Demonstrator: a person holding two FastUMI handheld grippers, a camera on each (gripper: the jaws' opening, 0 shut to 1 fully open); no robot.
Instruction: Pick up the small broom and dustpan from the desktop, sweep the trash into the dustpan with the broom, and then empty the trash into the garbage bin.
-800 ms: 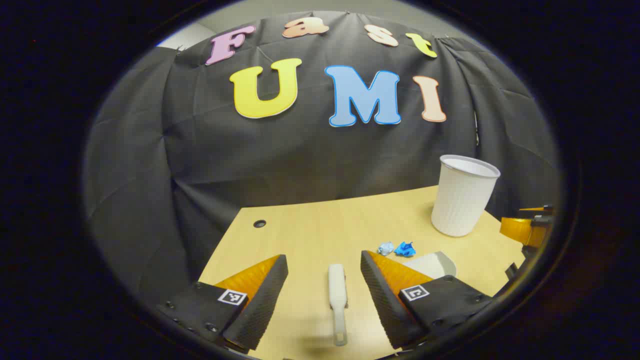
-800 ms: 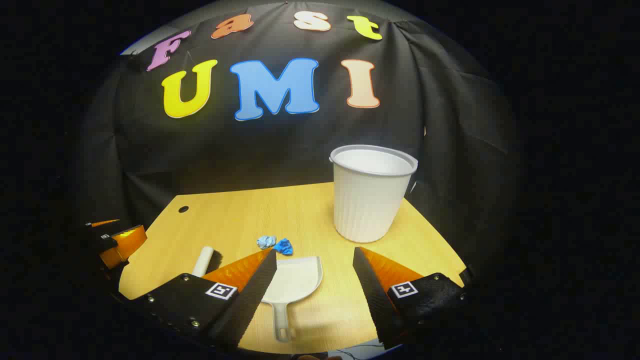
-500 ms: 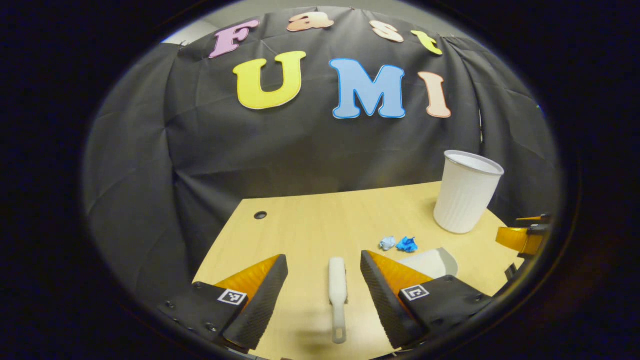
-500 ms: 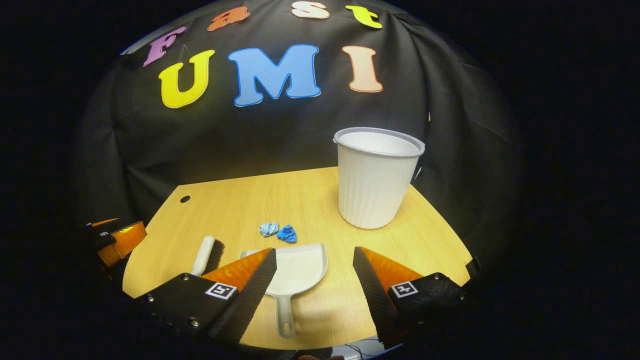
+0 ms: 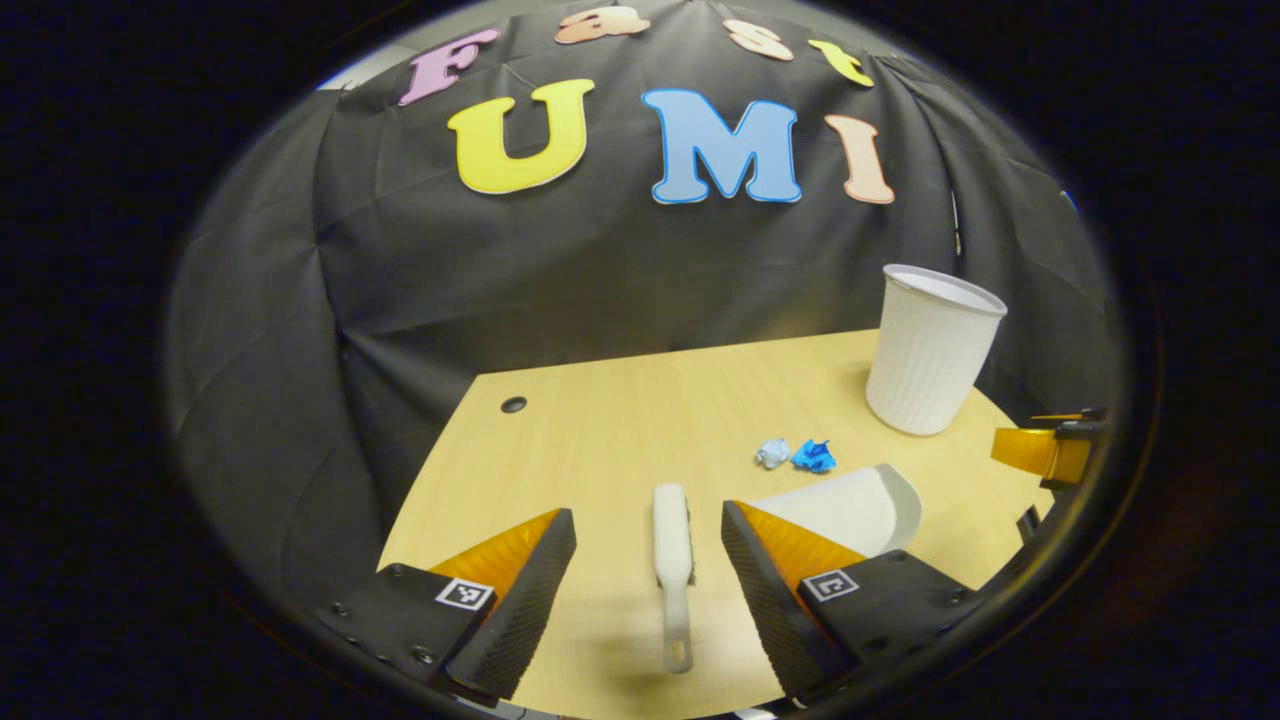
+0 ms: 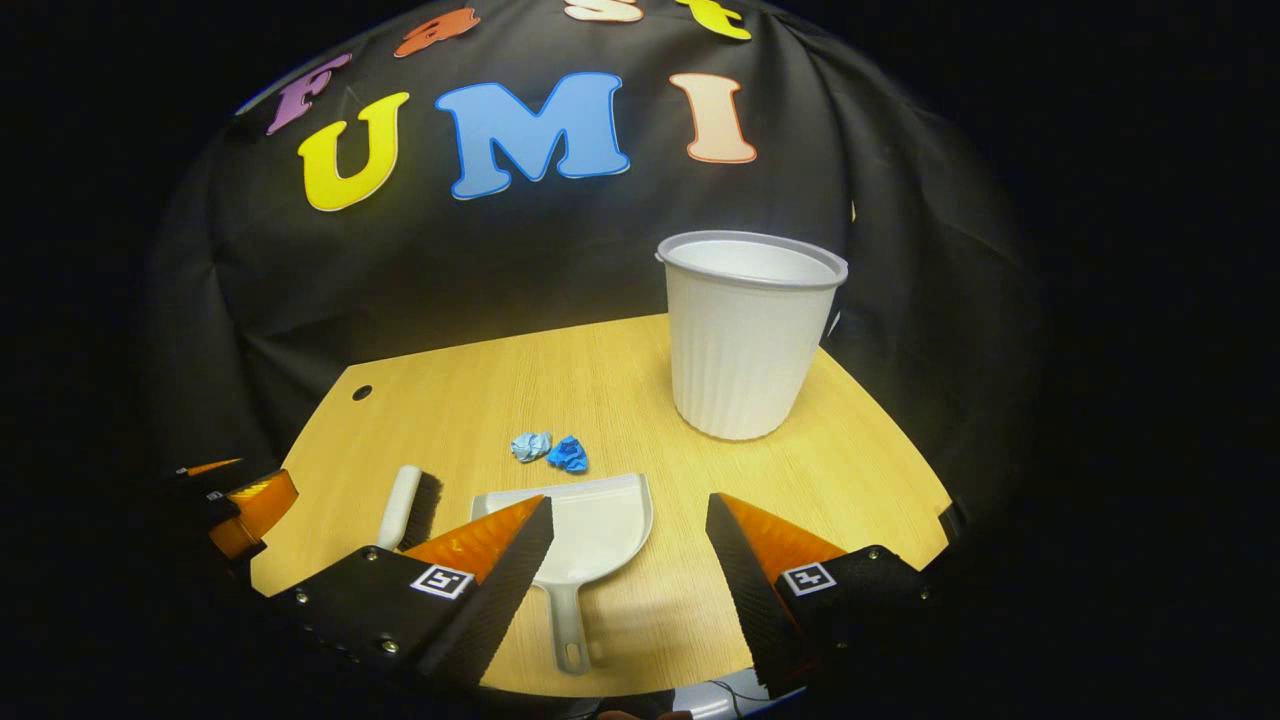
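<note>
A small white broom (image 5: 673, 545) lies on the wooden desktop (image 5: 620, 420) between the spread fingers of the left gripper (image 5: 648, 545), untouched. The white dustpan (image 6: 590, 525) rests just beside it, its handle between the right gripper's (image 6: 628, 545) parted fingers.

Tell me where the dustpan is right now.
In the right gripper view the dustpan lies flat on the desk, right of the broom, behind it two paper scraps.

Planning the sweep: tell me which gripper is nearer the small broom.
Left. The left gripper hangs open right over the broom; the right gripper is beside it, over the dustpan.
</note>
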